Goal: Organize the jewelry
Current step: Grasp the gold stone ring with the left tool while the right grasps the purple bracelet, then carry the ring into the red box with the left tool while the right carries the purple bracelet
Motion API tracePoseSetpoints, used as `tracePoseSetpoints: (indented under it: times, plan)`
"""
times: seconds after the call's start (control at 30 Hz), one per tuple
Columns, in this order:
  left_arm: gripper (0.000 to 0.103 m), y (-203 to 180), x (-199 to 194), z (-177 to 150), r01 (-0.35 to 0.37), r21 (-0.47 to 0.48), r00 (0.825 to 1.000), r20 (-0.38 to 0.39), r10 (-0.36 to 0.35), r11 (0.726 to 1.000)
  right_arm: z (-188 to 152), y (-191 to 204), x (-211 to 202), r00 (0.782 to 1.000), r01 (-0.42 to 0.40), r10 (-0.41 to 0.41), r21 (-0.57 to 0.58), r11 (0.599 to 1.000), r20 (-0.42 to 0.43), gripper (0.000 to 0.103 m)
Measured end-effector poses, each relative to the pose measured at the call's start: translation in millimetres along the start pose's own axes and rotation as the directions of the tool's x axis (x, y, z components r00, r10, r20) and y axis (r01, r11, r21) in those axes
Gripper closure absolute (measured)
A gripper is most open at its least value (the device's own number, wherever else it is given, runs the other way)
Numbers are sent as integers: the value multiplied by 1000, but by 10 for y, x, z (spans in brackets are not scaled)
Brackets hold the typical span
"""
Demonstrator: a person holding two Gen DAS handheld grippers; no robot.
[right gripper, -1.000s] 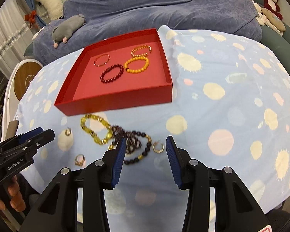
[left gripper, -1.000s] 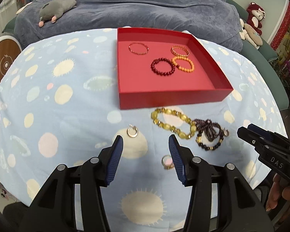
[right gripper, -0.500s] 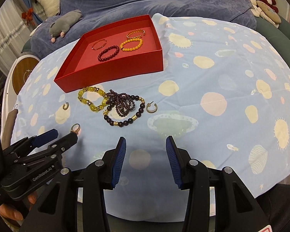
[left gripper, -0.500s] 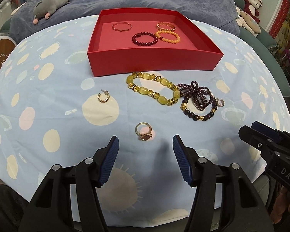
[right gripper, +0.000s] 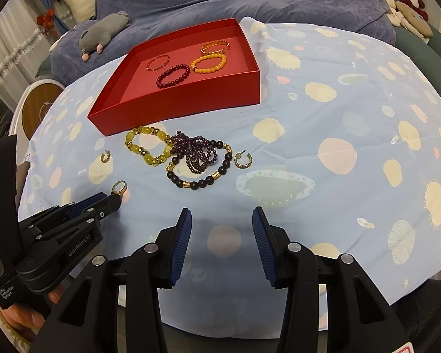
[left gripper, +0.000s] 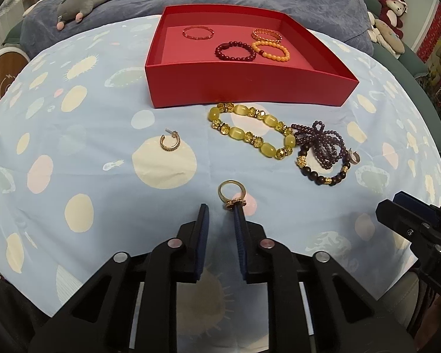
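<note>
Ring (left gripper: 231, 195) touching near-closed left gripper (left gripper: 220, 209) | bracelets (left gripper: 251, 129) beyond | right gripper (right gripper: 222, 217) apart, empty

gold ring (left gripper: 231, 194) upright, bracelets (left gripper: 251, 133) beside tray (left gripper: 250, 88)

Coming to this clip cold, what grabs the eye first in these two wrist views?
The open red box at the far side of the spotted blue cloth, with four bracelets inside. Just in front of it lies a tangle of loose pieces: a chunky yellow bead bracelet touching a dark purple bead cluster. Nearest the camera, the left tongs have narrowed beside a gold ring, which touches one fingertip.
</note>
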State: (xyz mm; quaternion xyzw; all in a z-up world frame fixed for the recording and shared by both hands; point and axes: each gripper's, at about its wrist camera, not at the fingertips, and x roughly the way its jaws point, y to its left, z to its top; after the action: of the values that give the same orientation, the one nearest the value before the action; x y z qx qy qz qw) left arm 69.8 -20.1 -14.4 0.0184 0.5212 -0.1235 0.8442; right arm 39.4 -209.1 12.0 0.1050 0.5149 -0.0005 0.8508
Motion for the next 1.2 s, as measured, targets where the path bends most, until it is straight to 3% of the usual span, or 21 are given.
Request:
tracePoseSetpoints:
  times: [0.1,0.23,0.37,0.43,0.63,0.7,1.2]
  plan:
    - [97,63,-4,0,14,-16,1000,0,-14,1000,-3,-3,4,1000,0,0,3,1000,-1,61]
    - [96,121,-52,-3,46,-37,999,9,-46,998,-5,-9,-1,1000,-1,1,6,1000,2,61]
    - [74,99,-107,20,45,-28,998,35,-44,999,10,-38,13,1000,-3,3,13,1000,1,61]
    - [73,58,-92,37,53,-15,998,31,-53,998,16,-38,12,1000,-3,3,12,1000,2,61]
    - [75,-69,19,59,45,20,999,8,-46,999,52,-29,25,1000,-4,4,2,1000,2,61]
    - [89,-88,29,60,43,30,999,9,-43,999,71,-18,38,1000,-6,6,-5,1000,2,61]
    - [89,5,-14,111,59,4,998,7,-59,998,528,217,343,999,-40,40,-84,996,3,61]
